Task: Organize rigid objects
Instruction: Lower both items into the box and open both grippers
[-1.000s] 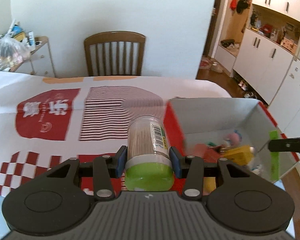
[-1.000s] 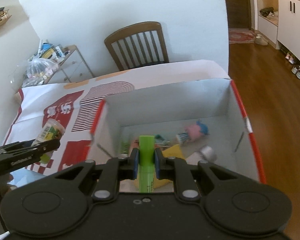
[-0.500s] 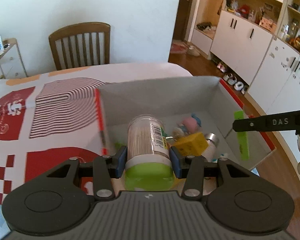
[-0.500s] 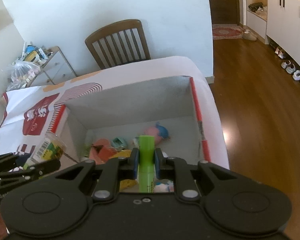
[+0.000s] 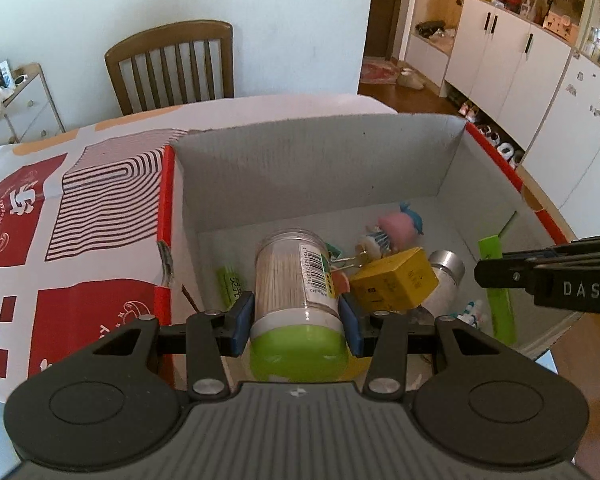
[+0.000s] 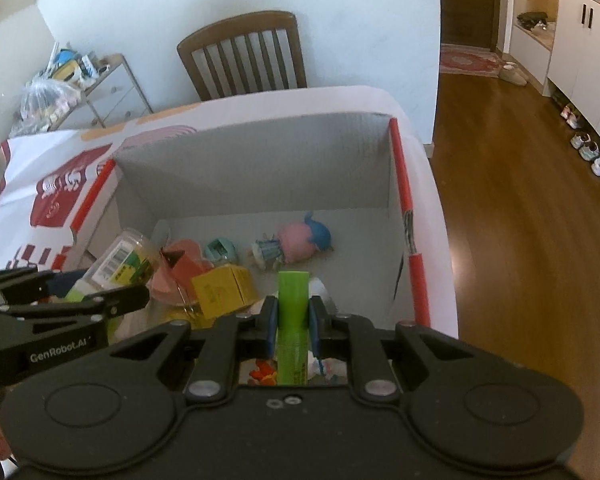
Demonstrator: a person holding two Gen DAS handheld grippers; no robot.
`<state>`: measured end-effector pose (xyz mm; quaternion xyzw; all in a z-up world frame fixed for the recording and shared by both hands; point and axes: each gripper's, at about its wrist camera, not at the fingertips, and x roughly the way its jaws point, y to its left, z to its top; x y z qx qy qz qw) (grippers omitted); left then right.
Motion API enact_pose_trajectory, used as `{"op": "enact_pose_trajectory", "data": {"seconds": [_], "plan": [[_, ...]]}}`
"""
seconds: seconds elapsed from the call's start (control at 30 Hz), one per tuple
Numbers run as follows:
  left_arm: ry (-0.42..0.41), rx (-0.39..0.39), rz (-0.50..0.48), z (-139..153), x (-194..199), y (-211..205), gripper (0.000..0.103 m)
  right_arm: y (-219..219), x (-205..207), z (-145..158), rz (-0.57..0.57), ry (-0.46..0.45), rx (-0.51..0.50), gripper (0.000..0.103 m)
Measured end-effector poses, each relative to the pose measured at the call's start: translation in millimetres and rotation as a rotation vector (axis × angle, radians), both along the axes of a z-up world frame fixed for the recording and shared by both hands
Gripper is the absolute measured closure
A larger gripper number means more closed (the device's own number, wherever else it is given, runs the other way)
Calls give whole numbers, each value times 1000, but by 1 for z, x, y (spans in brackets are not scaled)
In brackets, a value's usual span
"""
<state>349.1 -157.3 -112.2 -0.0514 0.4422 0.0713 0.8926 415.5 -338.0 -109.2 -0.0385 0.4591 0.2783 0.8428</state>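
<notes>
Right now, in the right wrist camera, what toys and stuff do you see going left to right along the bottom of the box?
Clear jar held by the left gripper → coral-pink piece → small teal thing → pink and blue toy → red edge of the box.

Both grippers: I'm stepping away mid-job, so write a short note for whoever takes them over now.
Left gripper: shut on the toothpick jar, held over the cardboard box.
Right gripper: shut on the green tube, also over the box.
In the box: yellow carton, pink toy, silver-capped jar and other small items.
Done: those items boxed.
Left: probably release the jar and tube into the box. Nothing else to sort shows on the tablecloth.
</notes>
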Motion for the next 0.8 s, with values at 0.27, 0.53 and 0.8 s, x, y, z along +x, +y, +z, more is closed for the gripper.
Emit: {"op": "enact_pose_trajectory", "data": {"seconds": [0.27, 0.53, 0.8], "plan": [[14, 42, -8, -2, 5, -7, 58, 2, 3, -7, -7, 1, -16, 88], [27, 47, -32, -1, 4, -15, 58, 2, 1, -7, 7, 17, -8, 87], [-26, 42, -51, 15, -12, -17, 49, 0, -13, 5, 47, 3, 26, 82]]}}
